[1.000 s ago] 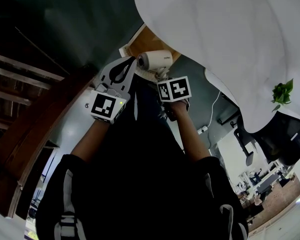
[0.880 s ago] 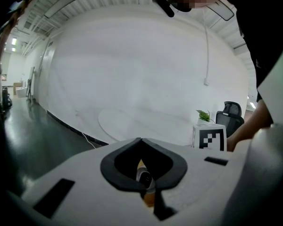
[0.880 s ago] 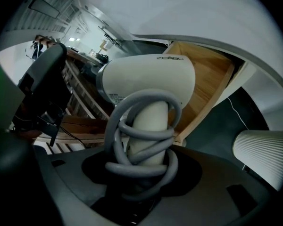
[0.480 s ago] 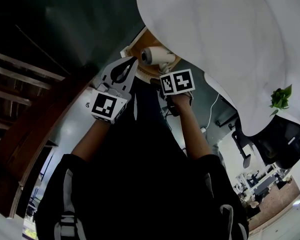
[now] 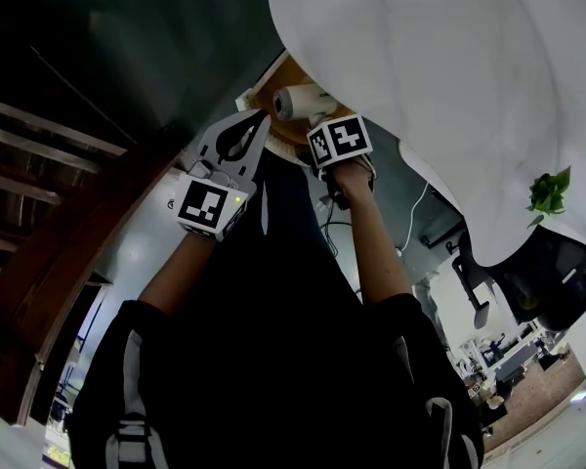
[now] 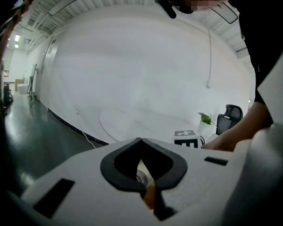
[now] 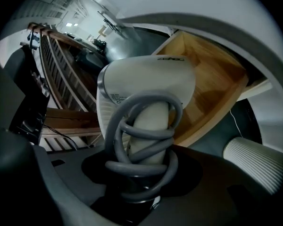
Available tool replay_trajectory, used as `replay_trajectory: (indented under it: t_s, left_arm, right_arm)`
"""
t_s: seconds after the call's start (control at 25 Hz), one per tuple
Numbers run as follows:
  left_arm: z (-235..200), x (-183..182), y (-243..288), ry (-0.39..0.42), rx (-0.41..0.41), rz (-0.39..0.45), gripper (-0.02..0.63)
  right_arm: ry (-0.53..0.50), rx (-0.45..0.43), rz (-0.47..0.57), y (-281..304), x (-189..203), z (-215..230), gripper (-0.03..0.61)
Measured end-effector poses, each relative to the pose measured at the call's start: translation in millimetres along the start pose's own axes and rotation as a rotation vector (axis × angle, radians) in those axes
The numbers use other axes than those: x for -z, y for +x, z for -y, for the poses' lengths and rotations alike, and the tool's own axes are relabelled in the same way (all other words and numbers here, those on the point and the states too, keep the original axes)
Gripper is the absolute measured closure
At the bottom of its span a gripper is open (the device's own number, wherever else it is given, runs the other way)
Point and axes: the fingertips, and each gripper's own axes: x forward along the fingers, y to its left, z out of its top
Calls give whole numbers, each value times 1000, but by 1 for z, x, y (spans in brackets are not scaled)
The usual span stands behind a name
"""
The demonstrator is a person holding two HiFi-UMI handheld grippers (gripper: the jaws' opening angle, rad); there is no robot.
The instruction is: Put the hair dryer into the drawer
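A white hair dryer with its grey cord wound round the handle hangs over the open wooden drawer. My right gripper is shut on that wrapped handle, its marker cube just below in the head view. In the right gripper view the dryer's body points away from me, with the drawer's bare inside behind and to the right. My left gripper is beside it on the left, jaws shut with tips touching and nothing between them.
A large white rounded surface lies above the drawer. Dark wooden slats run at the left. A small green plant and an office chair are at the right. A white ribbed cylinder is near the right gripper.
My right gripper has carried the hair dryer up the picture, closer over the drawer's opening, and tilted further down. The left gripper has stayed where it was.
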Motion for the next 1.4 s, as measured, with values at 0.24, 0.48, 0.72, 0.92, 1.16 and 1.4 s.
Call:
replay_trajectory:
  t_s: [0.24, 0.48, 0.72, 0.92, 1.16, 1.4]
  left_arm:
    - [-2, 18, 7, -1, 2, -65, 606]
    - [1, 56, 19, -13, 41, -169, 606]
    - [4, 85, 33, -6, 68, -247, 606]
    - [6, 98, 35, -13, 85, -281, 607]
    - [8, 96, 36, -24, 88, -280, 606]
    - [12, 92, 38, -32, 89, -260, 606]
  right_arm:
    - [-26, 30, -53, 17, 2, 9, 313]
    - [-42, 47, -84, 25, -1, 15, 311]
    - [-58, 54, -116, 29, -2, 19, 302]
    - [-64, 63, -139, 35, -1, 20, 298]
    - [-53, 64, -192, 38, 1, 22, 291]
    - [-28, 57, -220, 39, 3, 23, 284]
